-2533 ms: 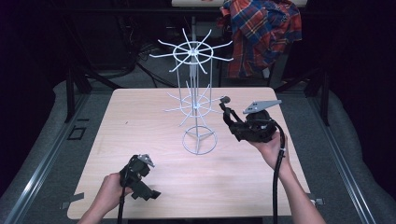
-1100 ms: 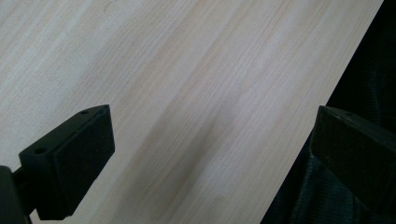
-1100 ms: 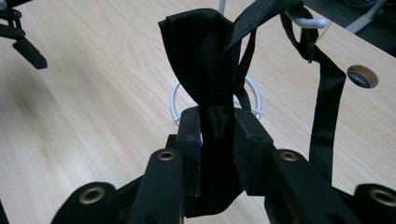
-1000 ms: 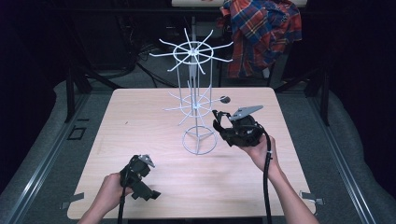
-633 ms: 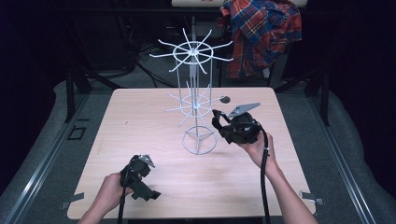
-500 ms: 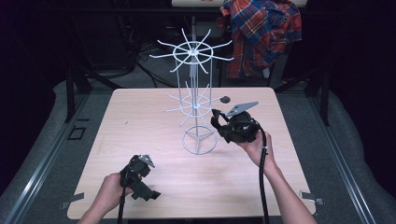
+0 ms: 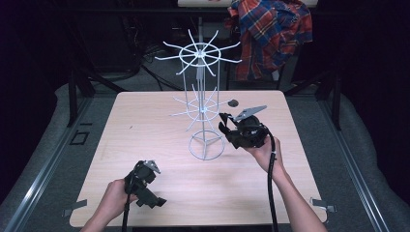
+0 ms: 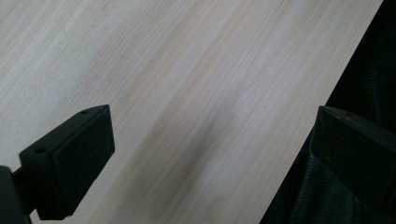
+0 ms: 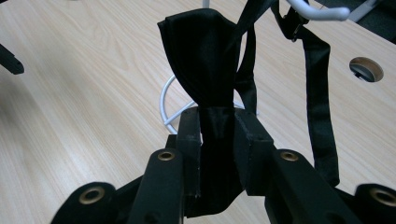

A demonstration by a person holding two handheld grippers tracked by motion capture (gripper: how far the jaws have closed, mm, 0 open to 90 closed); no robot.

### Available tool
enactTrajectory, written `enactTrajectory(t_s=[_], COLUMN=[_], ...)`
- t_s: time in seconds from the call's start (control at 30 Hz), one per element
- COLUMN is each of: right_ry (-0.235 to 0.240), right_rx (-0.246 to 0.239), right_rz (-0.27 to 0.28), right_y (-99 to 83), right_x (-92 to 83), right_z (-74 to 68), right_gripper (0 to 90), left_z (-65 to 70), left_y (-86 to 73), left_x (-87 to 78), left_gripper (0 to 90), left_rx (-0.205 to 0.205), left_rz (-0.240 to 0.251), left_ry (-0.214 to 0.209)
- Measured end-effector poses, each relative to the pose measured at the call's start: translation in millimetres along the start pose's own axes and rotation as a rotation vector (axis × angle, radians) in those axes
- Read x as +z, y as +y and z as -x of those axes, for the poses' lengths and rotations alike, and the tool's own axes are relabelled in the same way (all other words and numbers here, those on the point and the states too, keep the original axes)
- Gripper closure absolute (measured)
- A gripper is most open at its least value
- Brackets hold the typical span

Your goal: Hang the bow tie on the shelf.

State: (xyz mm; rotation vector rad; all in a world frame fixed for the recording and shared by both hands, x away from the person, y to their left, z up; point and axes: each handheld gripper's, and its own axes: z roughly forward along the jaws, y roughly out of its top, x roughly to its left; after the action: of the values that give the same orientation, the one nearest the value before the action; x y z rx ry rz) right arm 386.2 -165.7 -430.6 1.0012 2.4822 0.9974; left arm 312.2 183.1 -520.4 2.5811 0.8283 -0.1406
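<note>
While the left gripper (image 7: pixel 145 186) idles low at the table's (image 7: pixel 145 121) near edge, jaws wide apart over bare wood with nothing between them, the right gripper (image 9: pixel 217 140) does the work: jaws clamped on the middle of a black bow tie (image 9: pixel 205 56), held just right of the white wire rack (image 7: pixel 200 104). Strap (image 9: pixel 320 102) loops up over a rack arm tip (image 9: pixel 322 11), so the hang looks partly made. Suggest: keep the clamp shut until the strap sits well back from the tip, ease the tie down so the arm takes the weight, then open. Watch the rack base (image 7: pixel 205 145); a sideways tug could tip it. Plaid shirt (image 7: pixel 270 34) hangs behind, irrelevant.
</note>
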Motion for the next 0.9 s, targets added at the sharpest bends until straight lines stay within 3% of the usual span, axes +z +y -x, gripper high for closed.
enactTrajectory(t_s=[0.9], right_ry=[0.023], right_rx=[0.028], right_rz=[-0.017], right_y=[-3.1], right_x=[11.9], right_z=[0.8], right_gripper=[71.4], left_z=[-0.1], left_y=[-0.1], left_x=[0.4], left_gripper=[0.2], left_rx=[-0.001], left_rz=[-0.004], left_ry=[0.000])
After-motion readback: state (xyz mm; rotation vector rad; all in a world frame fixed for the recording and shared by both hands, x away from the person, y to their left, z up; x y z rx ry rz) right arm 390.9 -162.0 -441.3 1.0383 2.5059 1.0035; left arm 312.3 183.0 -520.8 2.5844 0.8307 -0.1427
